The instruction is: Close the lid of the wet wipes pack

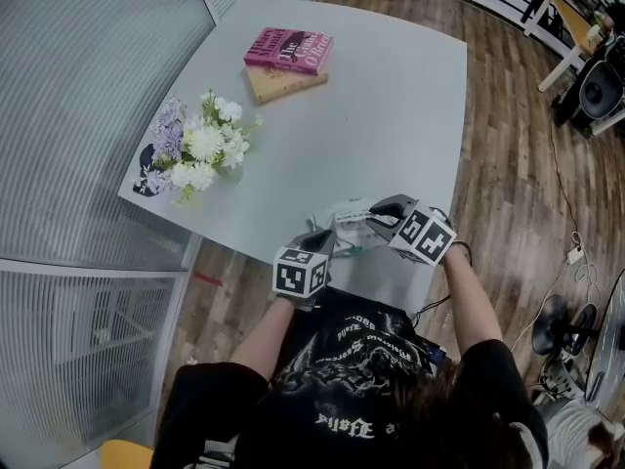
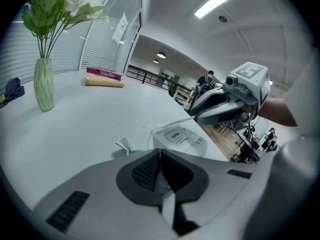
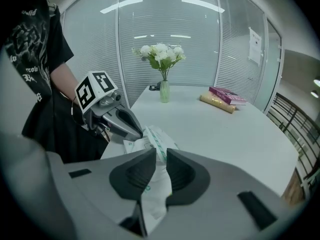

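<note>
Steadying the wet wipes pack (image 1: 352, 213) at the near edge of the table (image 1: 391, 96).
The left gripper (image 2: 160, 176) is closed on its thin edge and the right gripper (image 3: 159, 166) on its end film. To shut the lid (image 2: 176, 135) well, one gripper should probably let go and press flat on it.

Pale grey table (image 1: 391, 115); a pink book (image 1: 288, 49) lies atop a tan book (image 1: 283, 84) near the far edge, towards the left; flowers (image 1: 200, 148) in a vase (image 2: 43, 84) stand by the left edge, a dark object (image 2: 11, 90) just beside them; the pack (image 1: 350, 213) rests at the near edge.
</note>
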`<state>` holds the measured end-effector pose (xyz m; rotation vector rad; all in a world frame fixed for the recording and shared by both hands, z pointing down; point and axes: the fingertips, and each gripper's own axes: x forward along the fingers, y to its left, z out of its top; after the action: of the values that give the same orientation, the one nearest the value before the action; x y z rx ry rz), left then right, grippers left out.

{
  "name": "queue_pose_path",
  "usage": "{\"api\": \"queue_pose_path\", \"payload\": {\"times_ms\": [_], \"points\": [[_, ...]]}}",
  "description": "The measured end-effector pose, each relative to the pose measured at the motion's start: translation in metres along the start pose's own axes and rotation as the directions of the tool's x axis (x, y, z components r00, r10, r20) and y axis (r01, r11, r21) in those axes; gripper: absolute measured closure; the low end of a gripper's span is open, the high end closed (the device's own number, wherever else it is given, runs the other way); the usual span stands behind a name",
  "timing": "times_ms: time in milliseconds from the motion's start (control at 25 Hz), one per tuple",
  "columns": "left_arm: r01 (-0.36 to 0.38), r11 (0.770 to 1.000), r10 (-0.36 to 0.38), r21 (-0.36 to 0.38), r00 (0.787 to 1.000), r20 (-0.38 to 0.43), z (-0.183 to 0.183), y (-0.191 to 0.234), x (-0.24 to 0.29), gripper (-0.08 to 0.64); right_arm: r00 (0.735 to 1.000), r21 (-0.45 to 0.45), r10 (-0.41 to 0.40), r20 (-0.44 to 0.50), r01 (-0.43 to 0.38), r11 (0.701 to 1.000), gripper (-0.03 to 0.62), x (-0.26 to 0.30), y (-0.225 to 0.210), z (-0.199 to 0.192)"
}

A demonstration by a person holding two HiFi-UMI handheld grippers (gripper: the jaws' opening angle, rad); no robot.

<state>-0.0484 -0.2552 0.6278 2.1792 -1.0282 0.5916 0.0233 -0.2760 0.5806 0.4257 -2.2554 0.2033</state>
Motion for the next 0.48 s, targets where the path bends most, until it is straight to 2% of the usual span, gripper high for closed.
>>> {"api": "queue_pose_path", "payload": {"times_ms": [320, 480], "points": [[-0.019, 1.0, 0.019, 0.0, 1.0, 0.015, 0.003, 0.001, -0.003, 0.551, 0.997, -0.035, 0.008, -0.072, -0.011, 0.999, 0.525, 0.008, 0.012, -0.021], [-0.056, 0.998, 0.059, -0.038, 0.994, 0.094, 0.021, 0.007, -0.014, 0.549, 0.993, -0.067, 0.017, -0.119, -0.025, 0.997, 0.522, 0.014, 0.015, -0.03]]}}
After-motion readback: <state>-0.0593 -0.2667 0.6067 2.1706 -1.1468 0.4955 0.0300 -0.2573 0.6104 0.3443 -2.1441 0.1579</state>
